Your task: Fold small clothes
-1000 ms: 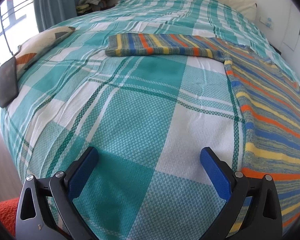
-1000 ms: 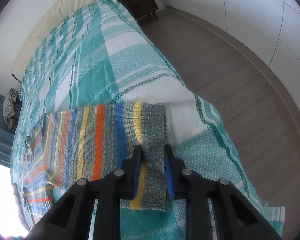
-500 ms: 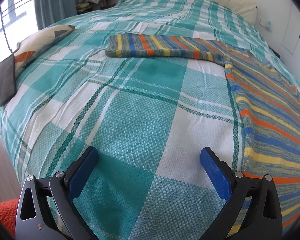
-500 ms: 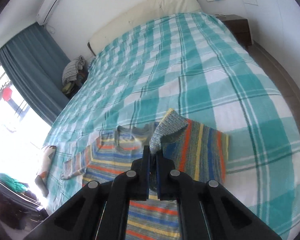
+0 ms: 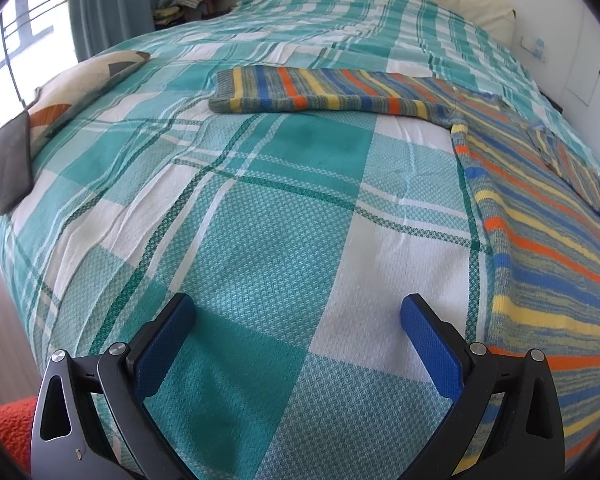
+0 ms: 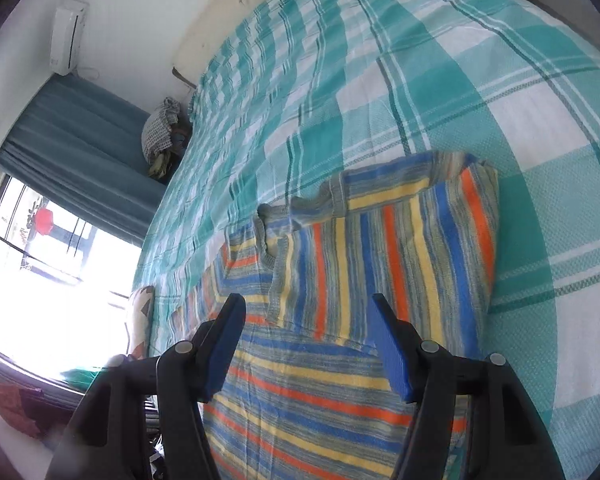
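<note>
A: In the left wrist view, what do you see?

B: The left gripper [image 5: 298,330] hovers over the teal-and-white checked bedspread [image 5: 260,208], jaws spread wide, holding nothing. The striped knitted sweater in blue, orange and yellow [image 5: 540,248] lies flat at the right, and its one sleeve [image 5: 320,96] stretches to the far left. A dark flat phone [image 5: 12,168] rests on a patterned pillow [image 5: 84,80] at the left edge.

A: And the right wrist view?

B: The right gripper [image 6: 308,340] is also wide open and empty, above the sweater [image 6: 320,392]. The other sleeve [image 6: 388,256] is already folded across the chest.

A: How will it handle?

B: I think soft, light and floppy, a little stretchy. I would pinch the far-left sleeve at its cuff, because a thin edge is easier to catch.
</note>
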`<action>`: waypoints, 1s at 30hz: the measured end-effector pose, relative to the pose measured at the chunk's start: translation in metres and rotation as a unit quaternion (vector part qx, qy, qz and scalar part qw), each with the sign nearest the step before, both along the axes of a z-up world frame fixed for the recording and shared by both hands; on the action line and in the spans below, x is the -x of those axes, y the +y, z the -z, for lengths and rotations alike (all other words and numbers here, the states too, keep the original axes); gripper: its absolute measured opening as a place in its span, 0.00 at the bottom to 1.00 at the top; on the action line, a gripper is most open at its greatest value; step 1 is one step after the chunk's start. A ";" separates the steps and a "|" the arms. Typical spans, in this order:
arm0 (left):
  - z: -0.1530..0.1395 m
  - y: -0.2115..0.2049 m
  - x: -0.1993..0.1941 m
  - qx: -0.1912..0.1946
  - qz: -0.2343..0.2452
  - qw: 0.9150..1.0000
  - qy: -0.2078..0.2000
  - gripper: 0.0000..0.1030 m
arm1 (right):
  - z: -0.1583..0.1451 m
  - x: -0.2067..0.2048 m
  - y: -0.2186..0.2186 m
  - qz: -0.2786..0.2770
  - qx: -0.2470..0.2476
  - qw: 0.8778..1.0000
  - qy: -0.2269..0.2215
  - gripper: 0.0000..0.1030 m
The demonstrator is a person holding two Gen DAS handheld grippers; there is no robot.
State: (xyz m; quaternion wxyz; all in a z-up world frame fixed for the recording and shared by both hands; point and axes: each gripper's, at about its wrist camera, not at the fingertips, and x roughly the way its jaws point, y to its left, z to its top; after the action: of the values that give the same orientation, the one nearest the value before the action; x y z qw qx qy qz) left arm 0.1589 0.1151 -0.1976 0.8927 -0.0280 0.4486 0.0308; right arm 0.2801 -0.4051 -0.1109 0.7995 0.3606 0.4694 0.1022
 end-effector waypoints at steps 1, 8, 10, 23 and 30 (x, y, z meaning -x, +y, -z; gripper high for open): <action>0.000 0.000 0.000 -0.001 0.000 1.000 0.000 0.99 | 0.019 0.003 -0.006 0.012 0.007 0.999 0.033 0.62; 0.001 0.000 -0.001 0.001 0.002 1.000 0.003 1.00 | 0.027 0.062 -0.041 0.093 0.124 0.987 0.030 0.39; 0.001 0.000 -0.001 0.002 0.001 1.000 0.004 1.00 | 0.015 0.090 -0.042 0.086 0.124 0.989 0.006 0.55; 0.004 -0.005 0.002 -0.015 0.002 1.000 -0.003 1.00 | 0.024 0.279 -0.023 0.119 0.260 0.958 -0.021 0.70; 0.006 -0.007 0.004 -0.020 0.002 1.000 -0.007 1.00 | 0.000 0.279 -0.003 0.121 0.347 0.927 -0.076 0.76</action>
State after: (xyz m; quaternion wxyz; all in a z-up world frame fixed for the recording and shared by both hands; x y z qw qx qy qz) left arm 0.1547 0.1083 -0.2036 0.8962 -0.0098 0.4419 0.0377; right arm 0.0013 -0.4084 -0.1108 0.9143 0.1054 0.3663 -0.1373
